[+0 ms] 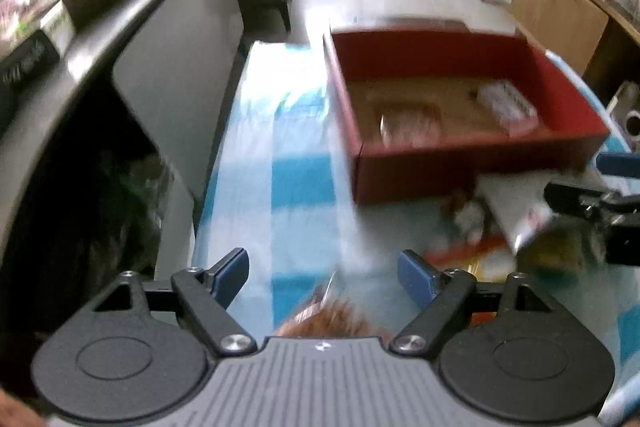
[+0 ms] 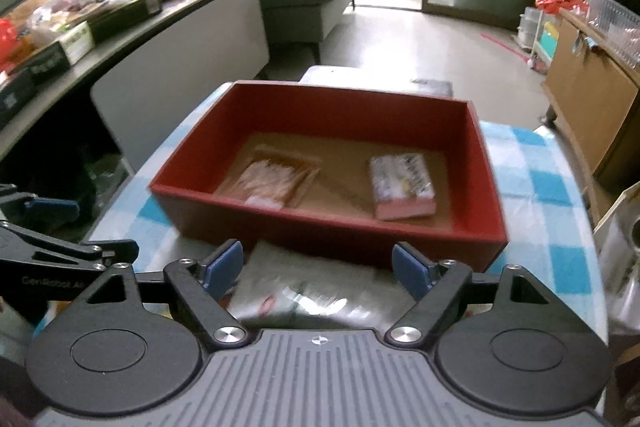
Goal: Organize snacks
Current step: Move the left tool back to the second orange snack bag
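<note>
My left tongs (image 1: 323,277) are spread wide over the checked cloth (image 1: 300,183), pinching nothing, with a brown snack pack (image 1: 332,319) lying blurred just under them at the near edge. My right tongs (image 2: 318,269) are spread just as wide and empty, hanging above a silvery pouch (image 2: 312,291) that lies on the bench right against the near wall of the red box (image 2: 332,227). Inside the box, on its brown floor, lie two snacks well apart: a clear pack of something pale orange (image 2: 270,183) on the left and a small white and pink packet (image 2: 402,185) on the right. In the left view more wrappers (image 1: 472,223) lie loose on the cloth beside the box's near corner; they are too blurred to name.
</note>
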